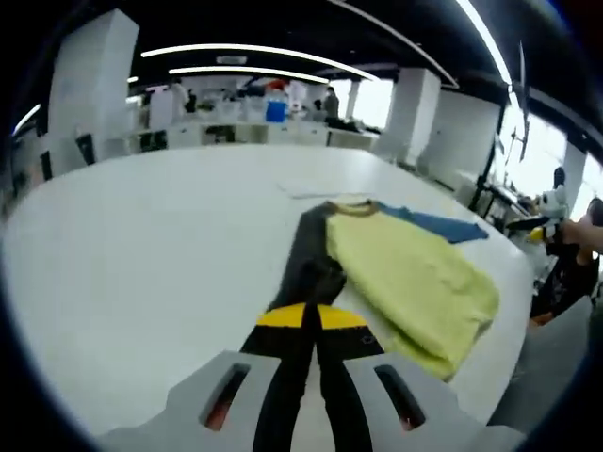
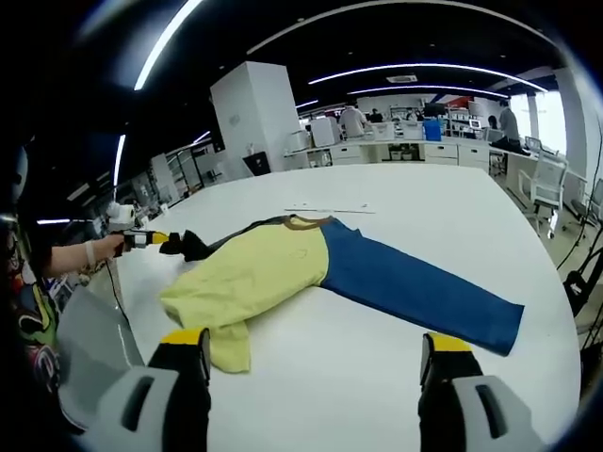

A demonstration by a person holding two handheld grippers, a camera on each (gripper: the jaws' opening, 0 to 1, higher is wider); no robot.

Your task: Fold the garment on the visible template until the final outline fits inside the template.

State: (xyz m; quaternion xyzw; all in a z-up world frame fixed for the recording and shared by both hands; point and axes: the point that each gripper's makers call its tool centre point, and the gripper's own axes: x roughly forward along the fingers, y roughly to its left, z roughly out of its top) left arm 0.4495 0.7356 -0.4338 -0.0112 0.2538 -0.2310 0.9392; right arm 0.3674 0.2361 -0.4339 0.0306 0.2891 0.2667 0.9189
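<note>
One garment (image 2: 283, 268) lies on one counter (image 2: 377, 377), with two claws, left (image 1: 311, 315) and right (image 2: 316, 353).

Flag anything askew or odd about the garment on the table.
The garment lies lopsided: its blue sleeve is spread flat, while the left gripper, shut on the dark sleeve, holds that side bunched and lifted. The right gripper hangs open.

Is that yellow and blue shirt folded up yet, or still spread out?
Partly folded: the shirt's yellow body is bunched over itself, one blue sleeve lies stretched flat on the table.
</note>
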